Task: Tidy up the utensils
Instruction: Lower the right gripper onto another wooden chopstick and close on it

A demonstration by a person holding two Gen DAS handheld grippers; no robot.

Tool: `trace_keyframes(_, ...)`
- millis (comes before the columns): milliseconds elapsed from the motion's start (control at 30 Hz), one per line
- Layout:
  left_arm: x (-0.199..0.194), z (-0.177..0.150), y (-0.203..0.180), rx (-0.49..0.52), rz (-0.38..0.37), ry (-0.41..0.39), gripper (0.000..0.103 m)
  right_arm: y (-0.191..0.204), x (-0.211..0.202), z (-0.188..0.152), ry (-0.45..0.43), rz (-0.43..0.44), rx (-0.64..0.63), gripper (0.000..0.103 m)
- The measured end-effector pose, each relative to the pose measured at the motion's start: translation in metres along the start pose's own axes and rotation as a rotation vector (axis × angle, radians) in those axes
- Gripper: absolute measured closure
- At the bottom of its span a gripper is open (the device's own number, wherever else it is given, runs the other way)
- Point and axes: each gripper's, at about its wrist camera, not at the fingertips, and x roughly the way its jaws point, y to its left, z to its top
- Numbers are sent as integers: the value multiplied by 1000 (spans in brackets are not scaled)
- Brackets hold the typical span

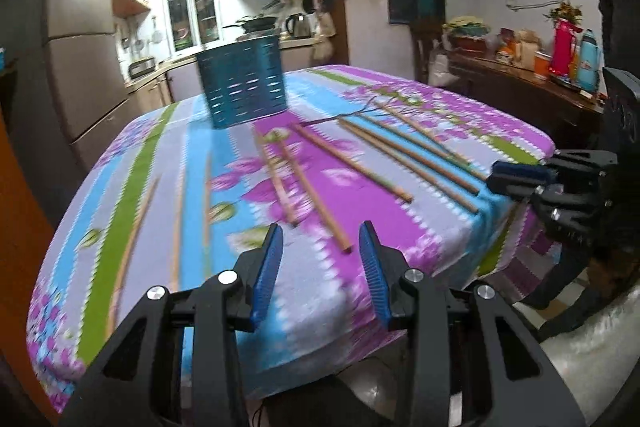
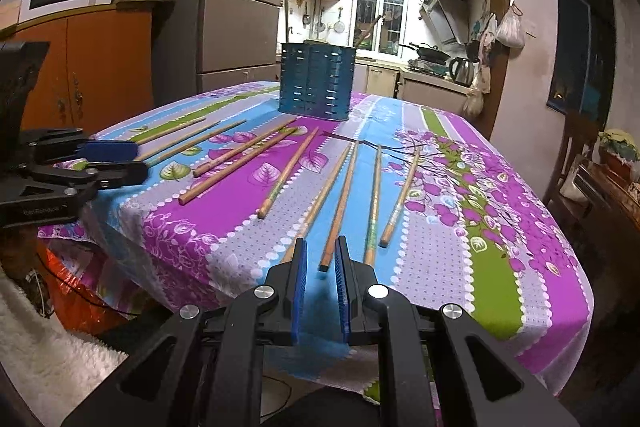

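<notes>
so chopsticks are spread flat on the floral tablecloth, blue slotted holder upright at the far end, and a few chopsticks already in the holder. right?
Nearly. The chopsticks do lie flat on the floral tablecloth, and the blue slotted holder stands upright at the far end. But the right wrist view shows no chopsticks rising above its rim: none show in the holder, all lie on the cloth.
</notes>
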Motion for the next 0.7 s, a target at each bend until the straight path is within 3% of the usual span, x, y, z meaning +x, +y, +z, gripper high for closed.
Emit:
trace_keyframes(167, 17, -5, -17, 28, 9, 25, 65, -1, 8, 0, 23, -39, -2, 87)
trace_keyframes(567, 22, -10, -19, -12, 44, 28, 65, -4, 28, -2, 60, -53, 36, 88)
trace_keyframes(700, 31, -10, -19, -26, 61, 52, 65, -4, 30, -2, 59, -56, 57, 92)
